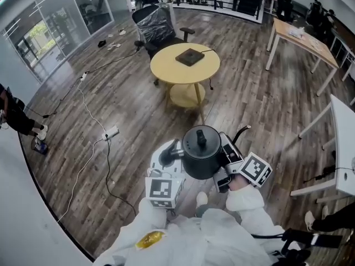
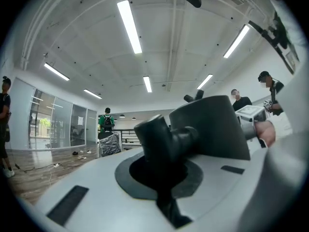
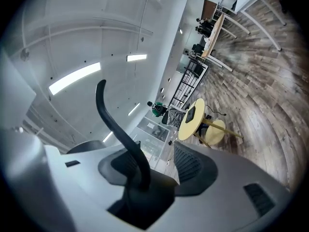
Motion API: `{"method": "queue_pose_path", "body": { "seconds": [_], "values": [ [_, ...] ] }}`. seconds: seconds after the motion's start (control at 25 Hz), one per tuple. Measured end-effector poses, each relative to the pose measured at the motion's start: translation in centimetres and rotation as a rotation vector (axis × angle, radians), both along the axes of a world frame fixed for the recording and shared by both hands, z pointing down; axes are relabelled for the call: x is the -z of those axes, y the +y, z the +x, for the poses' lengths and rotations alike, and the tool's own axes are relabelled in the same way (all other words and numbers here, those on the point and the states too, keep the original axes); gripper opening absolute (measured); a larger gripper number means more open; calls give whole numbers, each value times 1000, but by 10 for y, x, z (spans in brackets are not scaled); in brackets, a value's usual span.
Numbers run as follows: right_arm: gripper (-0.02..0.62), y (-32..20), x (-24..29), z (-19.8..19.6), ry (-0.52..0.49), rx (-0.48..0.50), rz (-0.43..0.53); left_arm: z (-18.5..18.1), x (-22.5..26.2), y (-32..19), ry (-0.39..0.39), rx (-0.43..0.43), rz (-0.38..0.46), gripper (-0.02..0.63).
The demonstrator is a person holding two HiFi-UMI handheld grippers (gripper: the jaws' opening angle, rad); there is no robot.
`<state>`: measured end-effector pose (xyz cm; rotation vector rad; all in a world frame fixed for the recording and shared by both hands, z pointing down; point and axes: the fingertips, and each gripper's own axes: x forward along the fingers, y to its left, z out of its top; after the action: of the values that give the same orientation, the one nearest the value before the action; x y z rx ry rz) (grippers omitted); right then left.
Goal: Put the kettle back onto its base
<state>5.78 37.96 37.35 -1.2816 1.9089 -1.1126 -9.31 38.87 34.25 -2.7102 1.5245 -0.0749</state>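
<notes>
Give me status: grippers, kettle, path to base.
Left gripper jaws shut on kettle handle. Right gripper jaws open, spout between them. Kettle off the base, which sits ahead on the round table. Nothing visible blocking the way.

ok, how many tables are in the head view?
3: round yellow wooden table at centre; long wood-top desk at upper right; white desk at the right edge. More may be hidden beyond the frame.

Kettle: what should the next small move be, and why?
Probably carry the kettle forward toward the base on the round table: the left hand-held gripper is shut on its handle, the right hand-held gripper stands open around the spout, and the base lies well ahead.
</notes>
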Motion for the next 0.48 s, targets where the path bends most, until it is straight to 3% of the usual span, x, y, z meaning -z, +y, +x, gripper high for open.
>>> {"method": "queue_pose_path", "body": {
  "seconds": [0.48],
  "values": [
    [209,-164,-6,54,17,22,-25,54,-6,-161,4,20,-15,0]
  ]
}}
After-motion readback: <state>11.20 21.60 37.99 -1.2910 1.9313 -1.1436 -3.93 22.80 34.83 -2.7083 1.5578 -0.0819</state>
